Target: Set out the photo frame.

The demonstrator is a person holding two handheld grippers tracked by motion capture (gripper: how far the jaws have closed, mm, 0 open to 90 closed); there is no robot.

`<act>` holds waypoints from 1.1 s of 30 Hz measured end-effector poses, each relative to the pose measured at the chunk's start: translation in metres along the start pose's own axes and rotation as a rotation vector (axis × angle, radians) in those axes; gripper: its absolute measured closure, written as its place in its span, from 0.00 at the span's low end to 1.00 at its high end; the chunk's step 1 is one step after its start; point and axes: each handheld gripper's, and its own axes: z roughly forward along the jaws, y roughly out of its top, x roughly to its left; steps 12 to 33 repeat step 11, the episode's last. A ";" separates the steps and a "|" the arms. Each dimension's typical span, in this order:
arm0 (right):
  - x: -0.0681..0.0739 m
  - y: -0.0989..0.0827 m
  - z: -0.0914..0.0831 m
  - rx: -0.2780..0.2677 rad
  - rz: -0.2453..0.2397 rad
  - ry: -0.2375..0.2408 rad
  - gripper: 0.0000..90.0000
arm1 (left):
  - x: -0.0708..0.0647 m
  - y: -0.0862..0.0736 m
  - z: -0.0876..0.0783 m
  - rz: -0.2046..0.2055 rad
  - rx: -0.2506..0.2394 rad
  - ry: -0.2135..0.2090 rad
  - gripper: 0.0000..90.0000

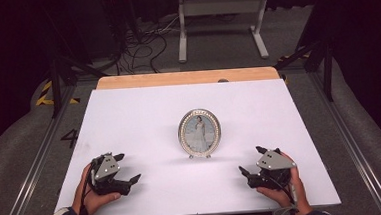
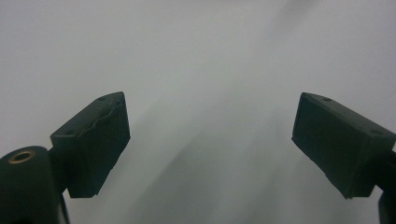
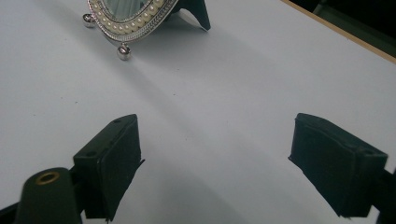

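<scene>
An oval silver picture frame (image 1: 199,132) with a pearl-studded rim stands upright at the middle of the white table top (image 1: 144,115), holding a photo of a figure in white. In the right gripper view its lower rim (image 3: 135,21) and small ball feet show at the top left. My left gripper (image 1: 128,167) rests open at the near left, its jaws wide apart over bare white surface (image 2: 210,140). My right gripper (image 1: 251,160) rests open at the near right, jaws spread with nothing between them (image 3: 215,163). Both are well short of the frame.
A wooden strip (image 1: 186,77) edges the table's far side. Beyond it lie a white metal stand (image 1: 221,20) and loose cables (image 1: 139,45) on the floor. Metal rails (image 1: 350,138) run along both sides of the table.
</scene>
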 end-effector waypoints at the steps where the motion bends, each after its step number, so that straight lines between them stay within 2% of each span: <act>1: 0.000 0.000 0.000 -0.003 0.003 -0.001 0.18 | 0.000 0.000 0.001 0.004 0.001 -0.001 0.13; 33: 0.001 -0.002 -0.003 -0.002 0.008 -0.006 0.18 | 0.002 0.002 0.005 -0.001 0.001 -0.012 0.13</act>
